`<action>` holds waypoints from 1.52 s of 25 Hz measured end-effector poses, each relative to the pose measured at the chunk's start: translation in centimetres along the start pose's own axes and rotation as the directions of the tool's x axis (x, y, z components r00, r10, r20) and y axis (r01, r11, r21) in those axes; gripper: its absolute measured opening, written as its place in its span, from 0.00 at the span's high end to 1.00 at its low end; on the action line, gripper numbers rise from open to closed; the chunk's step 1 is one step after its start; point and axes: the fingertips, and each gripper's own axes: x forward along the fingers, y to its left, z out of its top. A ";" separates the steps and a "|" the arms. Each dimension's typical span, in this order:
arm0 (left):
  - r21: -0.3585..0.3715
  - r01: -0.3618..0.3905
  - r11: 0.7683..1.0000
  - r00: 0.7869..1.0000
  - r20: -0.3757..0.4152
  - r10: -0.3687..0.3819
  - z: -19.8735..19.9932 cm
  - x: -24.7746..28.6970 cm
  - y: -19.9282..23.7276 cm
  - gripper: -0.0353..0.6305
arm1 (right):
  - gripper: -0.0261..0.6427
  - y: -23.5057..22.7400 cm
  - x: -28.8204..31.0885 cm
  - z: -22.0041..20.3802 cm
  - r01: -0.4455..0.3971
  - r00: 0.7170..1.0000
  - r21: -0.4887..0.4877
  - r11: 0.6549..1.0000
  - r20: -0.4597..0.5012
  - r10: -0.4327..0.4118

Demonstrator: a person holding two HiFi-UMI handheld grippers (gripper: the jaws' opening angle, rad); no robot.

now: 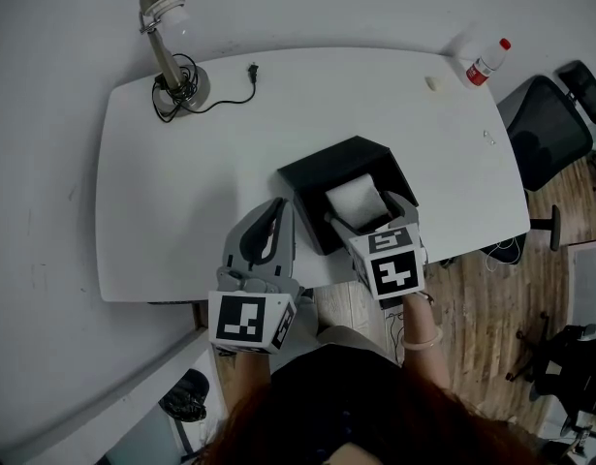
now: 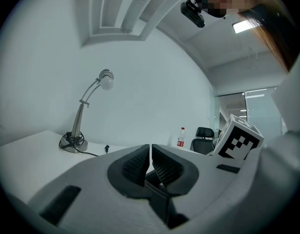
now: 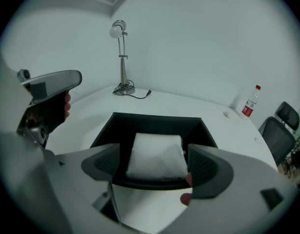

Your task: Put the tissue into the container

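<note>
Hovering at the near rim of the black container (image 1: 307, 187), the right gripper (image 1: 363, 211) has its jaws spread wide. They stand to either side of the white tissue (image 1: 357, 201) without touching it. The right gripper view shows the tissue (image 3: 157, 156) lying flat inside the container (image 3: 154, 123), towards its near wall.

The container sits near the front edge of the white table (image 1: 181, 192), right of the middle. The left gripper (image 1: 276, 206) hangs just beside the container's left wall; its own view shows the jaws pressed together with nothing between them (image 2: 150, 152).

A silver desk lamp (image 1: 167, 27) stands at the table's far left corner, its black cord (image 1: 230, 95) trailing towards the back edge. A bottle (image 1: 487, 63) with a red cap and red label stands at the far right corner; its print is too small to read. Each gripper's cube (image 1: 394, 264) bears black-and-white square markers, no lettering. A black office chair (image 1: 549, 134) stands off the table's right edge.
</note>
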 end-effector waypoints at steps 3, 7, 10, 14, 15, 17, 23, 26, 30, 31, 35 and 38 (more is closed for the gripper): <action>0.005 0.000 1.000 1.000 0.006 0.000 0.2 -0.4 -0.5 0.89 | 0.30 0.2 -0.7 0.2 -0.009 0.999 -0.008 1.000 0.033 0.010; 0.018 -0.002 1.000 1.000 0.014 0.002 0.6 -1.2 -1.5 0.89 | 0.30 0.8 -2.0 0.6 -0.022 0.995 -0.026 0.999 0.100 0.025; 0.029 -0.004 1.000 1.000 0.019 0.003 0.8 -1.8 -2.4 0.89 | 0.30 1.2 -3.0 0.9 -0.033 0.988 -0.037 0.999 0.152 0.038; 0.047 -0.011 0.999 1.000 0.018 0.010 0.9 -2.7 -3.6 0.89 | 0.30 1.5 -4.4 0.9 -0.050 0.979 -0.043 0.998 0.194 0.057; 0.052 -0.013 0.999 1.000 0.021 0.012 1.0 -3.0 -3.9 0.89 | 0.30 1.6 -4.8 0.9 -0.052 0.978 -0.044 0.998 0.202 0.060; 0.062 -0.017 0.998 0.999 0.031 0.016 1.3 -3.5 -4.5 0.89 | 0.30 1.6 -5.5 0.9 -0.058 0.973 -0.046 0.997 0.221 0.067; 0.088 -0.038 0.995 0.998 0.059 0.033 2.2 -5.3 -6.1 0.89 | 0.30 2.2 -7.6 0.8 -0.085 0.958 -0.048 0.995 0.269 0.095; 0.099 -0.049 0.994 0.997 0.067 0.043 2.5 -6.1 -6.7 0.89 | 0.30 2.4 -8.4 0.4 -0.096 0.953 -0.053 0.994 0.284 0.107; 0.108 -0.059 0.992 0.996 0.071 0.052 2.4 -7.2 -7.9 0.89 | 0.30 2.6 -9.5 -0.6 -0.103 0.948 -0.066 0.992 0.296 0.118; 0.108 -0.061 0.992 0.996 0.072 0.053 2.4 -7.5 -8.3 0.89 | 0.30 2.7 -9.8 -0.8 -0.103 0.947 -0.070 0.992 0.299 0.120; 0.110 -0.061 0.992 0.996 0.074 0.053 2.2 -8.7 -10.0 0.89 | 0.31 2.6 -11.0 -2.0 -0.106 0.943 -0.084 0.991 0.309 0.127; 0.118 -0.061 0.991 0.996 0.077 0.052 2.2 -9.5 -11.3 0.89 | 0.31 2.6 -12.0 -2.8 -0.111 0.939 -0.088 0.990 0.318 0.134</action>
